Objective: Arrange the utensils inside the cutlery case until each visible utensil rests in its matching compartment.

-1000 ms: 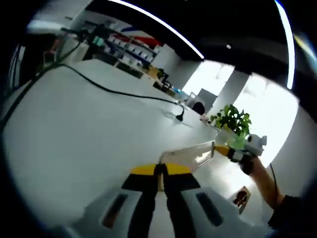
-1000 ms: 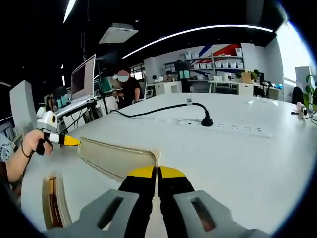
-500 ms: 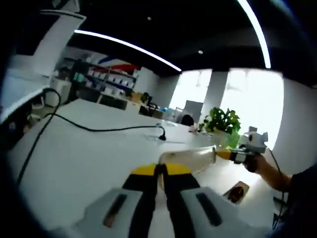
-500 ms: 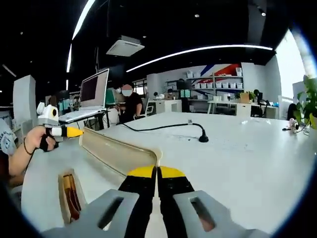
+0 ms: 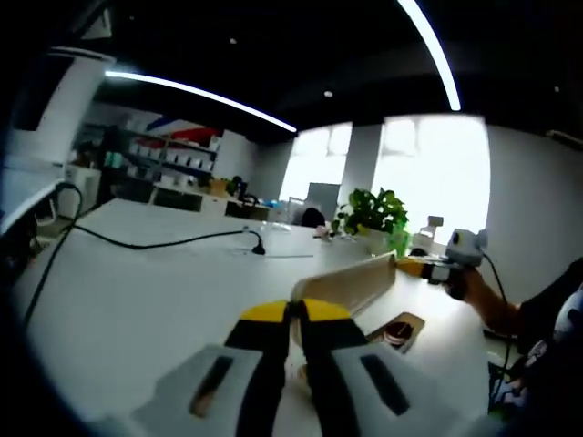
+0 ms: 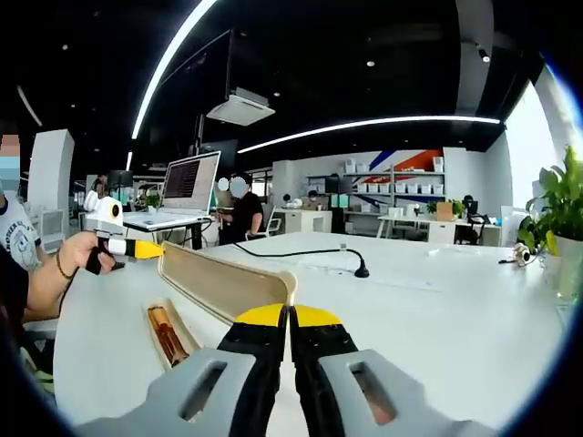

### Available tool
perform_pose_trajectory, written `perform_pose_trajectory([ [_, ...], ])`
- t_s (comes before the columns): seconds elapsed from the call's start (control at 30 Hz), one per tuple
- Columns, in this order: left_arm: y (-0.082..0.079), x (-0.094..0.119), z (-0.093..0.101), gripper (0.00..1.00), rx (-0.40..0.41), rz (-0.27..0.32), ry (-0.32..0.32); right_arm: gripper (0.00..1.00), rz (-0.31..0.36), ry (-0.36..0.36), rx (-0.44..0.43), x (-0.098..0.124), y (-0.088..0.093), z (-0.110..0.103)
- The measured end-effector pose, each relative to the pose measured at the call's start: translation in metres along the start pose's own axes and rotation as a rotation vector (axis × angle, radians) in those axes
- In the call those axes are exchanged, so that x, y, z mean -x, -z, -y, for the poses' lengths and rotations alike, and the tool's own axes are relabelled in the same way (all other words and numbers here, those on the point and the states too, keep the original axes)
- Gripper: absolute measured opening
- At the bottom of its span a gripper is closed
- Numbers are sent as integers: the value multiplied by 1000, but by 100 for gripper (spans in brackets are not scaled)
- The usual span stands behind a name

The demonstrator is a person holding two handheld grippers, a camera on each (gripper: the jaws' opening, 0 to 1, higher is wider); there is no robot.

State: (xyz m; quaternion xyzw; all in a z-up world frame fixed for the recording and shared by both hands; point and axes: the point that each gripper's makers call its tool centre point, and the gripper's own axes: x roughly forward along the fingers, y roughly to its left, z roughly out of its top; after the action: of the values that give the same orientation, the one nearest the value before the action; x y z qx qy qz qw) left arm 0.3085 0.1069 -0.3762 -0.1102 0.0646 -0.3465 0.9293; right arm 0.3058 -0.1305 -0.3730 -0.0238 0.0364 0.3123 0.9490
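A long translucent beige lid (image 5: 351, 284) hangs in the air over the white table, held at both ends. My left gripper (image 5: 293, 315) is shut on one end of it. My right gripper (image 6: 290, 317) is shut on the other end of the lid (image 6: 219, 280). Each gripper shows in the other's view with a yellow tip at the lid's far end: the right gripper (image 5: 426, 267) and the left gripper (image 6: 137, 248). Below the lid, the open cutlery case (image 5: 397, 330) lies on the table, and a brown-handled utensil (image 6: 168, 331) lies in the case (image 6: 188, 339).
A black cable with a plug (image 6: 361, 271) and a white power strip (image 6: 387, 281) run across the table (image 6: 437, 319). A potted plant (image 5: 372, 215) stands near the table's edge. A laptop (image 6: 187, 187) and a seated person (image 6: 244, 211) are at a far desk.
Both grippers have risen with the lid, which now hangs higher above the table. The case and its utensil show more fully under it. Both views have tilted up toward the room.
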Motion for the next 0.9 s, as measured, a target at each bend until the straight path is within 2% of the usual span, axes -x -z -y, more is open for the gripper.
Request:
perform_pose_trajectory([
  [0.23, 23, -5, 9, 4, -29, -43, 26, 1, 20, 3, -45, 19, 15, -2],
  [0.3, 27, -6, 10, 4, -28, -50, 34, 1, 17, 8, -32, 22, 19, -1],
  [0.37, 29, -11, 8, 4, -16, -60, 31, 1, 42, 16, -8, 22, 16, 2],
  [0.47, 31, -14, 8, 5, -30, -69, 16, 1, 37, 26, 0, 20, 12, 5],
  [0.5, 31, -13, 8, 5, -38, -71, 13, 1, 52, 28, 4, 20, 8, 5],
  [0.7, 32, -10, 3, 5, -15, -77, 8, 1, 49, 16, 39, 20, -2, -1],
  [0.77, 33, -9, 4, 5, -17, -78, 8, 1, 35, 16, 61, 21, -3, -4],
  [0.9, 35, -6, 3, 5, -12, -69, 10, 1, 17, 3, 48, 23, 2, -5],
])
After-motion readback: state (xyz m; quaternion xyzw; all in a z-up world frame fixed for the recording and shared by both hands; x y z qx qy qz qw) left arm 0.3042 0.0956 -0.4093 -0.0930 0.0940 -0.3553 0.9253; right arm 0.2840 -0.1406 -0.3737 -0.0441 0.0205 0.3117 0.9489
